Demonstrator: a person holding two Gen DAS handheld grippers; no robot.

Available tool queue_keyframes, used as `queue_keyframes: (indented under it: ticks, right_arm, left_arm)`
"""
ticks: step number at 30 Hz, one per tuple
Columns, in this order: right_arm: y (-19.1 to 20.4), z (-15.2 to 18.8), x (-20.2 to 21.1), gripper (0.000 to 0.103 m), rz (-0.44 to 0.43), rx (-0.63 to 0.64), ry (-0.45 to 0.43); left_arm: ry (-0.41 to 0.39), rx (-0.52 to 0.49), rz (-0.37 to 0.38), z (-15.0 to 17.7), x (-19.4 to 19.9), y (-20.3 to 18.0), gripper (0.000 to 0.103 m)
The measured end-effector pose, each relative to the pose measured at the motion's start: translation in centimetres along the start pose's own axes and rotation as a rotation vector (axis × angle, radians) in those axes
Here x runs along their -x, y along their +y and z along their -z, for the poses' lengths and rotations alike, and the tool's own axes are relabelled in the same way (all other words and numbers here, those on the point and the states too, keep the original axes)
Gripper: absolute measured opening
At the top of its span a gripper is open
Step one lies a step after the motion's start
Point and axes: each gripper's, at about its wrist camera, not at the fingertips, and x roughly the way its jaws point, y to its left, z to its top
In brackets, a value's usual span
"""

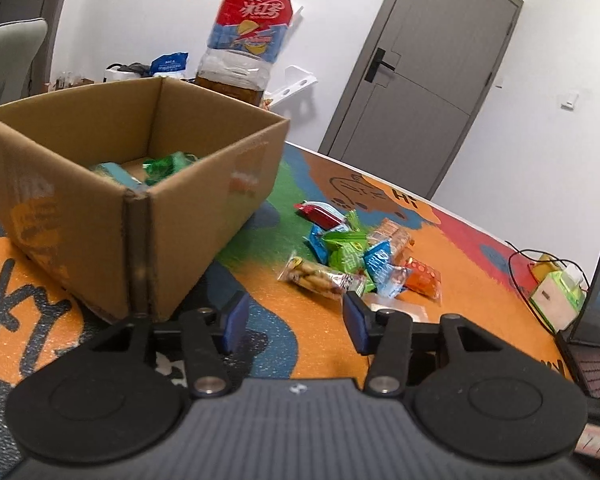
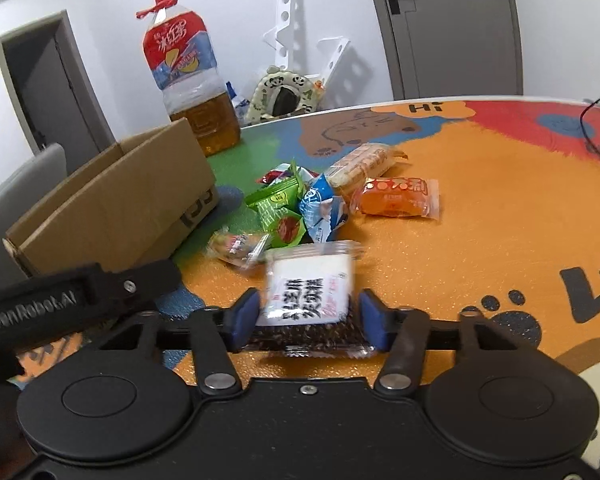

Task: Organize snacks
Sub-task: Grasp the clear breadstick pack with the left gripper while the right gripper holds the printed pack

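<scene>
While the left gripper (image 1: 296, 320) hangs with its blue-padded jaws apart and nothing between them, the left wrist view shows the open brown cardboard box (image 1: 136, 184) at about ten o'clock from it, a few wrapped snacks already lying inside, and the heap of loose coloured snack packets (image 1: 360, 256) at about one o'clock on the orange patterned table mat (image 1: 480, 280). A tall plastic bottle of amber drink (image 1: 244, 40) stands behind the box. In the right wrist view, the right gripper (image 2: 308, 320) has a clear flat packet of dark sesame snack with a white label (image 2: 312, 300) between its jaws, the long axis running away from the camera toward twelve o'clock; the pads look close against its sides, though blur leaves it unclear whether they press. From here the box lies at ten o'clock, past the heap. The right hand is judged nearer this packet, which must travel leftward to the box.
</scene>
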Motion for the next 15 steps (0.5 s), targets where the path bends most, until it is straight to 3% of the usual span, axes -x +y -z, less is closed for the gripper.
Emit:
queue_keyframes:
  ticks: [6,11,15]
  right_arm:
    - [-2.2,-0.3,0.5,0.049,0.033,-0.046,-0.025]
    - [-3.9,-0.4,0.7,0.049,0.052,-0.079,-0.050]
    - [-5.5,-0.6,0.7,0.050,0.015,-0.115,-0.067]
  left_arm:
    - [0.005,-0.016,-0.001,0.3,-0.7,-1.0,0.053]
    - [0.008,-0.027,-0.003,0.2,-1.6,-1.9,0.064]
    - [0.002,-0.028,-0.029,0.1,-2.5,-2.7,0.064]
